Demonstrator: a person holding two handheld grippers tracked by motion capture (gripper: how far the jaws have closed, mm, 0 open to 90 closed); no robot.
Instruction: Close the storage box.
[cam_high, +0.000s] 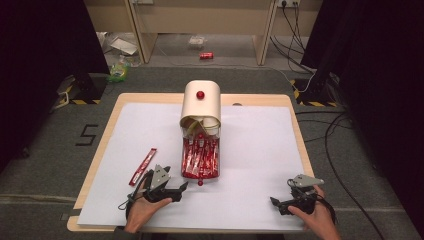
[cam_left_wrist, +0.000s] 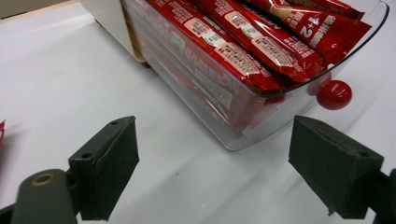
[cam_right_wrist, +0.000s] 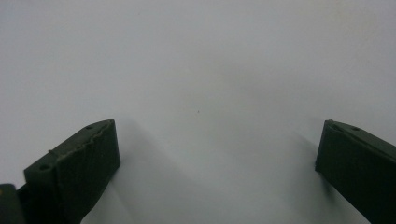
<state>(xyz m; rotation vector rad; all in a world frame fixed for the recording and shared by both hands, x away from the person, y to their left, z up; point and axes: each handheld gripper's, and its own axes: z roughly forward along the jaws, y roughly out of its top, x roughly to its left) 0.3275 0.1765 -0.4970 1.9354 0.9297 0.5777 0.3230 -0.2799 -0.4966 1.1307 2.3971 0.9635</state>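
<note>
Left gripper view: my left gripper (cam_left_wrist: 212, 161) gapes wide, empty, at the clear plastic drawer (cam_left_wrist: 261, 119) of red stick sachets (cam_left_wrist: 243, 49), frame centre. Right gripper (cam_right_wrist: 217, 154) also wide, empty. Risk: a pad probably clips the red round knob (cam_left_wrist: 334, 94), shoving the drawer.

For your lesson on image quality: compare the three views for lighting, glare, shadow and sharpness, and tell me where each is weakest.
High view: white sheet bright and evenly lit, surroundings falling to near black, overall soft. Left gripper view: red packets and clear drawer fairly sharp, with glare on the wrappers; the red knob is slightly soft. Right gripper view: plain, featureless sheet, soft shadows beside the dark jaws.
</note>
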